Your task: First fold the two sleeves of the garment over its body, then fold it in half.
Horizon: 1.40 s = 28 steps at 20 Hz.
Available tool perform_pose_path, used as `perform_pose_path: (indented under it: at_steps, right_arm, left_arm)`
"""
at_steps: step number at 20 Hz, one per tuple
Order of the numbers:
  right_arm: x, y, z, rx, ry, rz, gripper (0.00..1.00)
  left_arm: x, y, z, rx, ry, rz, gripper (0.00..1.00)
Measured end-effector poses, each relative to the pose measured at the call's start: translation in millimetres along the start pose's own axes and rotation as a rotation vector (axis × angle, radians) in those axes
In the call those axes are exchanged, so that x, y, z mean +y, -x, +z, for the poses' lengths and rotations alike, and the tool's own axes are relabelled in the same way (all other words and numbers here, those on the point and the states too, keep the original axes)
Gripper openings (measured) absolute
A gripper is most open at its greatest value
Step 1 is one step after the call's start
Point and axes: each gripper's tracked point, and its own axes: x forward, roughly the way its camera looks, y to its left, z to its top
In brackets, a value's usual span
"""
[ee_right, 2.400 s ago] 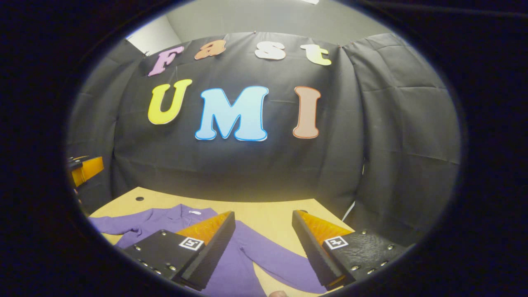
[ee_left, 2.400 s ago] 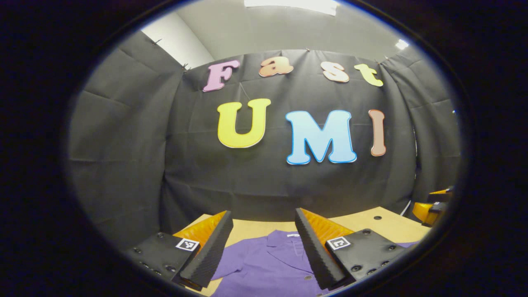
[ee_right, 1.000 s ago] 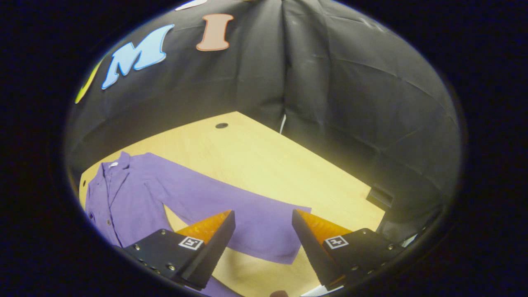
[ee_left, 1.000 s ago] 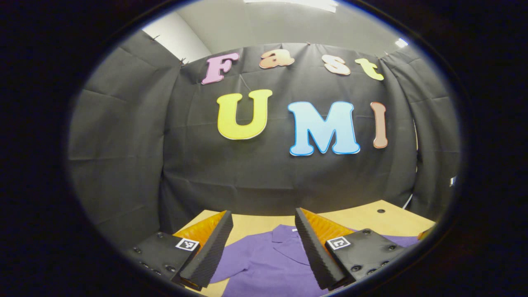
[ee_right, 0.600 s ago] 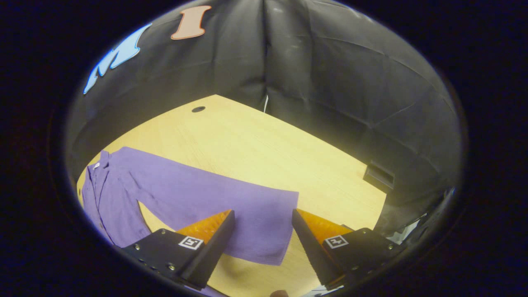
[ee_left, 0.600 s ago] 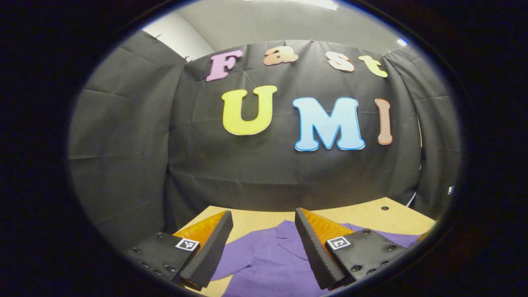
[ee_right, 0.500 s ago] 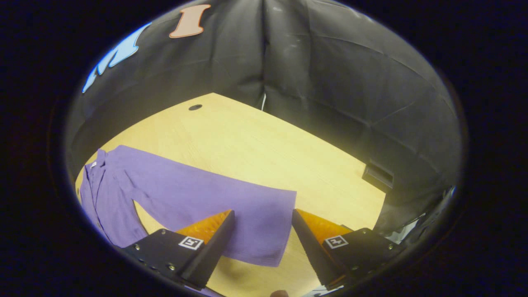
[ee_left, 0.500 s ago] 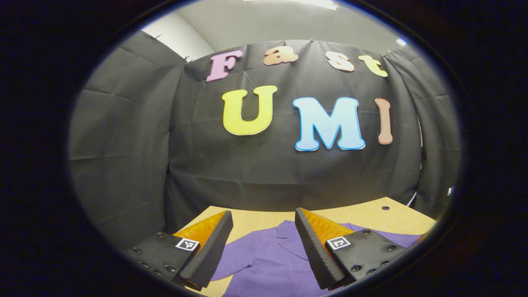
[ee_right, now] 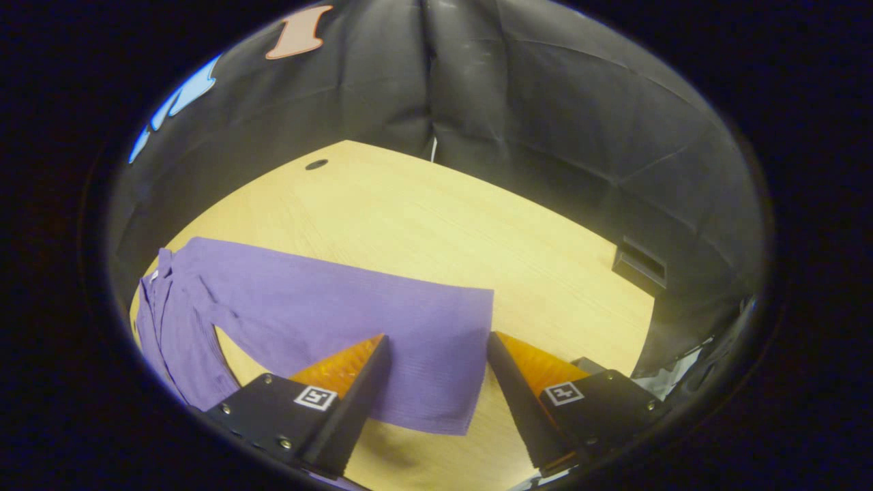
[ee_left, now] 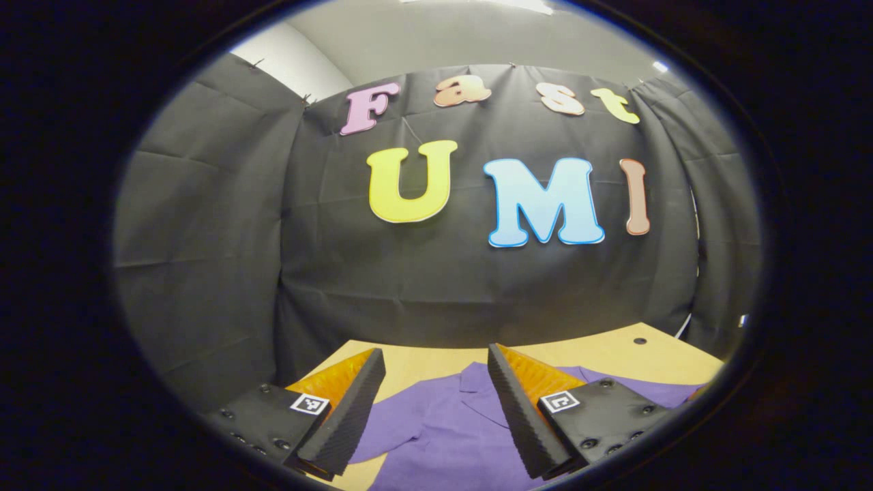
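Left gripper view — we see the left claw (ee_left: 436, 409) with its fingers spread wide, nothing between them but air. It is held level above the near edge of the wooden surface (ee_left: 600, 351), facing the booth's black cloth wall (ee_left: 443, 286). Below and past the fingers lies the purple garment (ee_left: 443, 436), flat on the surface, its collar (ee_left: 474, 382) pointing toward the wall. One short stretch of purple fabric runs off to the right behind the right-hand finger. A small dark hole (ee_left: 639, 340) marks the surface near its far right corner.

Right gripper view — the right claw (ee_right: 436, 402) is tilted down over the surface (ee_right: 436, 218), fingers apart and gripping nothing. We note the garment's right sleeve (ee_right: 354, 320) stretched out straight across the wood, away from the body (ee_right: 170, 341) at the left edge. The sleeve's cuff end (ee_right: 470, 354) lies between the two fingers and below them; whether a fingertip touches the cloth we cannot tell. The sleeve is not yet folded over the body. A dark hole (ee_right: 316, 164) sits at the far side of the surface, and a dark box-like thing (ee_right: 638, 262) sits off its right edge.
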Motion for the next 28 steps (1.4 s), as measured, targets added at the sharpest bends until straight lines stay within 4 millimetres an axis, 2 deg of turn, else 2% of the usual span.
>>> perform_pose_path:
  at_steps: [1, 2, 4, 6, 7, 8, 9, 11, 12, 15, 18, 23, 24, 25, 28]
  right_arm:
    - [4, 0, 0, 0.001, 0.009, 0.018, 0.93]
    - [7, -1, 2, 0.003, 0.005, 0.019, 0.82]
    - [12, -2, 3, 0.004, -0.002, 0.024, 0.65]
    - [14, -4, 4, 0.02, -0.01, 0.025, 0.41]
    - [13, -8, 7, 0.011, -0.002, 0.042, 0.41]
    - [15, -17, 4, 0.022, -0.038, 0.036, 0.25]
    - [17, -9, 8, 0.027, -0.05, 0.047, 0.08]
    - [17, -9, 13, 0.016, -0.045, 0.071, 0.1]
    - [21, -15, 21, -0.003, -0.031, 0.091, 0.05]
    - [21, -4, 29, -0.049, 0.048, 0.118, 0.03]
    - [29, 6, 43, -0.092, 0.064, 0.165, 0.02]
    - [64, 36, 75, -0.166, 0.071, 0.242, 0.02]
    - [73, 43, 85, -0.184, 0.068, 0.26, 0.05]
    - [81, 49, 92, -0.2, 0.068, 0.277, 0.02]
    - [108, 68, 117, -0.252, 0.086, 0.32, 0.02]
  left_arm:
    - [0, 0, -1, 0.003, 0.005, 0.0, 0.95]
    - [-1, 0, -2, 0.004, 0.009, 0.0, 0.95]
    - [0, 2, -4, 0.005, 0.009, 0.0, 0.95]
    - [2, 3, -4, 0.004, 0.004, 0.003, 0.94]
    - [4, 4, -5, 0.003, 0.002, 0.005, 0.94]
    - [5, 4, -5, 0.002, 0.001, 0.006, 0.94]
    - [6, 5, -6, 0.003, 0.0, 0.008, 0.95]
    - [10, 5, -6, 0.002, 0.001, 0.015, 0.95]
    - [10, 5, -7, 0.005, 0.0, 0.013, 0.95]
    - [11, 4, -5, 0.001, -0.008, 0.013, 0.94]
    - [9, 2, -6, -0.001, -0.007, 0.01, 0.94]
    - [11, -2, -10, 0.003, 0.005, 0.006, 0.94]
    - [13, -2, -11, 0.004, 0.009, 0.008, 0.94]
    - [16, -2, -14, 0.008, 0.013, 0.01, 0.94]
    - [30, -1, -19, 0.015, 0.026, 0.025, 0.94]
